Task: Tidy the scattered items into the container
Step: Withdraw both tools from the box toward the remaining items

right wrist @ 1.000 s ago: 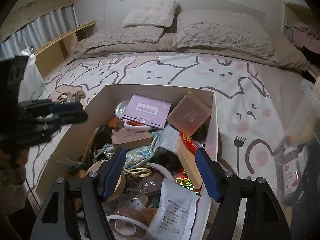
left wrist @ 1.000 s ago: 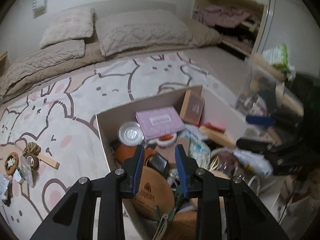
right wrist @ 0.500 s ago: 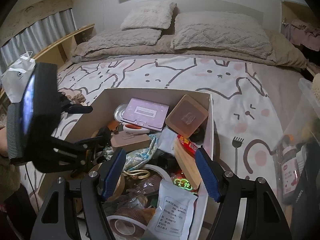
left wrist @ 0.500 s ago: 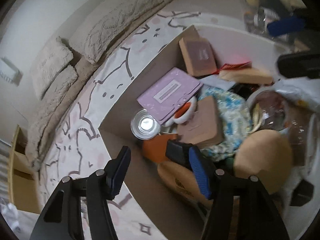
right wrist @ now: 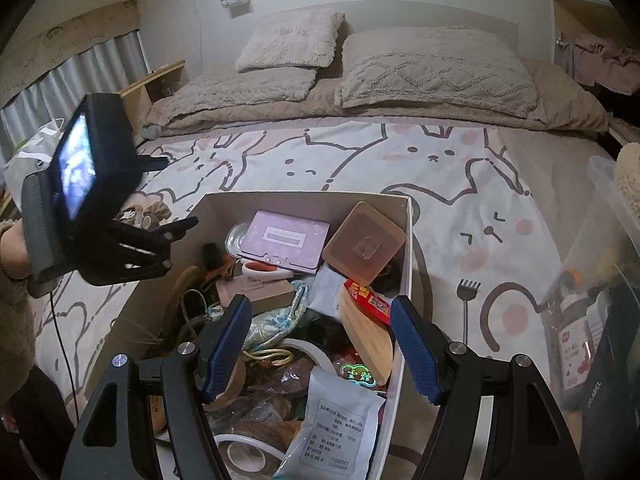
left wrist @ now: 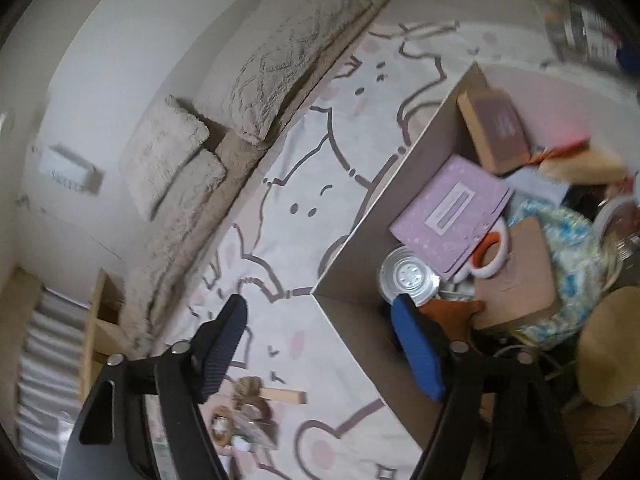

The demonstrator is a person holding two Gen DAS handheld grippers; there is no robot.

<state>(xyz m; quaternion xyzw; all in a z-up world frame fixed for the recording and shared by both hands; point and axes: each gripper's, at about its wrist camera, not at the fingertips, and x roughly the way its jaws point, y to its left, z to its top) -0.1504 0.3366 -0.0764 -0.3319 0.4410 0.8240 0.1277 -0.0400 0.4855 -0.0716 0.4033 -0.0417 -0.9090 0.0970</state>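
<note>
In the left wrist view the left gripper (left wrist: 318, 344) is seen opening, nothing between its jaws, astride the box (left wrist: 360, 340) wall, with the light, small trinkets (left wrist: 244, 412) left on the bedspread, best pinched across their stiff rims, while in the right wrist view the right gripper (right wrist: 322, 348) is held wide and empty over the box.

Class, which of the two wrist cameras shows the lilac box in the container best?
The right wrist view: the lilac box lies sharp, whole and level against the container's far wall. The left wrist view shows it tilted and motion-blurred.
</note>
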